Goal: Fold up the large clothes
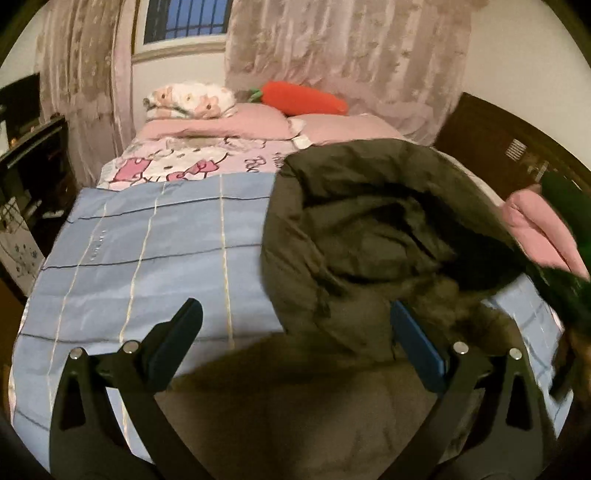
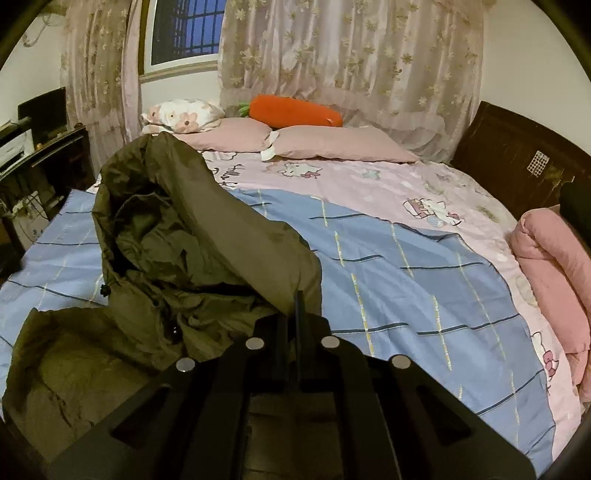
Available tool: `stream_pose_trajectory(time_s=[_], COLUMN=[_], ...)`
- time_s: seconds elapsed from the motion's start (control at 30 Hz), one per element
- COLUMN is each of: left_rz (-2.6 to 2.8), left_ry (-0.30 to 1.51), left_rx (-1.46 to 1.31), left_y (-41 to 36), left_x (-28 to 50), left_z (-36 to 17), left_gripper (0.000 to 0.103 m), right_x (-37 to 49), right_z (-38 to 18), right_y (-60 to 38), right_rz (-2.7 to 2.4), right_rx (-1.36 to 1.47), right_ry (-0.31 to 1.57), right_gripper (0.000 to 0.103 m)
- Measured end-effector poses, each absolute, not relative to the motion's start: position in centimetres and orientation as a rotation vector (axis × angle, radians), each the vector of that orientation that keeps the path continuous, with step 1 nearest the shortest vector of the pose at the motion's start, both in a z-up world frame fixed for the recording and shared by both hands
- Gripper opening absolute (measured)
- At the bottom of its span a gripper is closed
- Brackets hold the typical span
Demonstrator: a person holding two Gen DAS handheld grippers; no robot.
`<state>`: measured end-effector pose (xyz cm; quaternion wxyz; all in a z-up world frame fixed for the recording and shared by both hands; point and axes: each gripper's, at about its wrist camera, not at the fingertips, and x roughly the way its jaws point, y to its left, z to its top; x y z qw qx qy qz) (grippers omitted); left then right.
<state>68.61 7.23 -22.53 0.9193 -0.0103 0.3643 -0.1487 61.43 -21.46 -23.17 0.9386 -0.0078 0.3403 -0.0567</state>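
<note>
Olive coat [image 2: 207, 240] bunched on our blue plaid sheet [image 2: 406, 280], our right gripper [image 2: 297, 306] clamped on its fabric, our left gripper [image 1: 295, 332] spread wide above it.

Dim, warm indoor light; dark blue window [image 2: 188, 33] (dusk outside); motion blur at right; fisheye-bent, vignetted edges.

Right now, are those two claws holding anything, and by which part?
The right gripper is shut on an edge fold of the green coat, lifting it. The left gripper is open over the coat, holding nothing.
</note>
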Motion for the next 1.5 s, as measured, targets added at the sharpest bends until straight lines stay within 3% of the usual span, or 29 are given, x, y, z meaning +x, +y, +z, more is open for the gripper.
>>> stream_pose_trajectory(time_s=[0.2, 0.23, 0.37, 0.43, 0.47, 0.73, 0.93, 1.17, 1.37, 1.43, 1.47, 1.5], left_rz=[-0.331, -0.323, -0.301, -0.296, -0.295, -0.319, -0.386, -0.398, -0.399, -0.398, -0.399, -0.405], left_ry=[0.75, 0.76, 0.838, 0.889, 0.918, 0.859, 0.796, 0.826, 0.852, 0.851, 0.851, 0.851], left_rx=[-0.039, -0.018, -0.061, -0.087, -0.088, -0.071, -0.053, -0.036, -0.085, -0.065, -0.064, -0.062], left_y=[4.9, 4.4, 4.1, 4.3, 4.4, 4.8, 5.6, 6.7, 7.6, 7.2, 7.0, 6.7], left_x=[75.4, 76.4, 80.1, 81.3, 81.9, 78.2, 69.8, 61.8, 60.2, 60.6, 60.9, 61.3], left_z=[-23.0, -23.3, -24.8, -25.9, -26.5, -25.0, -23.2, -25.3, -26.1, -25.9, -25.8, -25.6], left_gripper=[0.101, 0.096, 0.034, 0.01, 0.007, 0.003, 0.002, 0.002, 0.002, 0.002, 0.002, 0.002], right_x=[61.3, 61.3, 61.2, 61.2, 61.2, 60.4, 58.5, 55.1, 52.8, 52.0, 51.5, 50.9], right_z=[-23.2, -23.2, -23.4, -23.5, -23.5, -23.5, -22.6, -22.7, -23.1, -23.7, -24.0, -24.1], right_y=[-22.0, -22.0, -22.2, -22.2, -22.1, -22.9, -24.8, -26.1, -24.6, -23.7, -23.5, -23.6], right_rz=[-0.094, -0.092, -0.088, -0.086, -0.086, -0.098, -0.119, -0.125, -0.101, -0.099, -0.106, -0.12], right_rx=[0.008, 0.008, 0.01, 0.008, 0.005, 0.063, 0.138, 0.174, 0.118, 0.053, 0.047, 0.051], right_ry=[0.687, 0.688, 0.692, 0.69, 0.691, 0.694, 0.685, 0.696, 0.699, 0.705, 0.701, 0.664], right_gripper=[0.002, 0.002, 0.002, 0.002, 0.002, 0.002, 0.0, 0.0, 0.001, 0.046, 0.091, 0.097])
